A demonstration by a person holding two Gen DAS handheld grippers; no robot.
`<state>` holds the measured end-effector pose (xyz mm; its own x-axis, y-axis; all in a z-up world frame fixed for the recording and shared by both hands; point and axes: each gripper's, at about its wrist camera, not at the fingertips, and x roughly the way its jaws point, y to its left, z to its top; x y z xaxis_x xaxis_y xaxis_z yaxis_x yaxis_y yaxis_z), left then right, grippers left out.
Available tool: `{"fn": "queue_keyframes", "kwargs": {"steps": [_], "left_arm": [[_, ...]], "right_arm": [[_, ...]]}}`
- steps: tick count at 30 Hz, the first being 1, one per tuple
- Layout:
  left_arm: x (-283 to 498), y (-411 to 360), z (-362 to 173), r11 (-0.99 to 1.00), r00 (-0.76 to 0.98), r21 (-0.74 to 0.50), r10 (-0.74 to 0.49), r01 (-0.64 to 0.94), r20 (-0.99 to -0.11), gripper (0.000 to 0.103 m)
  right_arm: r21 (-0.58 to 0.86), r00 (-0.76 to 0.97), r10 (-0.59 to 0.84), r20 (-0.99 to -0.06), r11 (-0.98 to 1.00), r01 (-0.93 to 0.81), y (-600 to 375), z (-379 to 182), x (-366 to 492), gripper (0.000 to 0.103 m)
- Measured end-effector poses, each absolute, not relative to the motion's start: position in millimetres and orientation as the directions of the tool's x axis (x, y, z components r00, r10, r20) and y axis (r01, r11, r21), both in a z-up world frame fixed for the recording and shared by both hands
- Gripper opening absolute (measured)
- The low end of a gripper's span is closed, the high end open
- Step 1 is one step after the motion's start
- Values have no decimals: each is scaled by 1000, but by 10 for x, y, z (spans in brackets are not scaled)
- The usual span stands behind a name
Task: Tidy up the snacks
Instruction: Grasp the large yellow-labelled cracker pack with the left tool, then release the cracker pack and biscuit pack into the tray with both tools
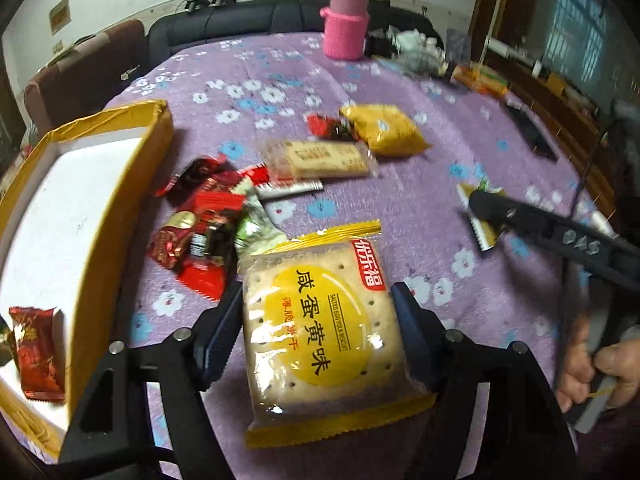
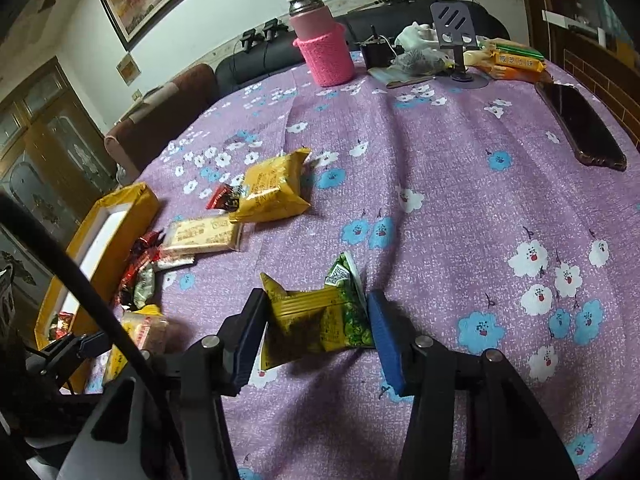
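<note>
My left gripper (image 1: 320, 312) is shut on a salted egg yolk biscuit pack (image 1: 320, 320) and holds it above the purple cloth, right of the yellow box (image 1: 132, 184). A red candy (image 1: 36, 352) lies in the box. My right gripper (image 2: 316, 324) is shut on a yellow-green snack packet (image 2: 320, 320) low over the cloth; it also shows at the right of the left wrist view (image 1: 480, 216). Loose red candies (image 1: 200, 216), a clear biscuit bar (image 1: 324, 158) and a yellow packet (image 1: 384, 130) lie between the box and the table's middle.
A pink-sleeved flask (image 2: 320, 44), a phone stand (image 2: 456, 28), bags and orange packs (image 2: 516, 62) stand at the table's far edge. A black phone (image 2: 580, 124) lies at the right. A dark sofa and a brown chair stand behind the table.
</note>
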<state>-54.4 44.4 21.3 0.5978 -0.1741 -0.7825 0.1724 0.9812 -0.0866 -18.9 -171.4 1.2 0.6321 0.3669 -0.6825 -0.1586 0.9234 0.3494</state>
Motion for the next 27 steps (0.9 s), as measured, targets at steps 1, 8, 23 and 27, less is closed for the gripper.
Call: {"fn": "queue_keyframes", "kwargs": {"steps": [1,8,23,27], "left_arm": [[-576,473,264,980,605,-100,-184,170,-775,73],[-794,1089,763,973,680,-197,-224,118,-698,73],[-425,2676,757,986,683,-92,29,-140,-730,73],[-323,2946,666,977,651,-91,57,-190,-757,73]], "right_arm": [[360,633,380,-675,918,-167,-1719,23,-195,51],[362,678,392,-622,912,-195,-1681,159,-294,51],[335,521,582,-624,802,-495,16,750,-325,51],[304,459,606,-650,761,-574,638,740,-298,51]]}}
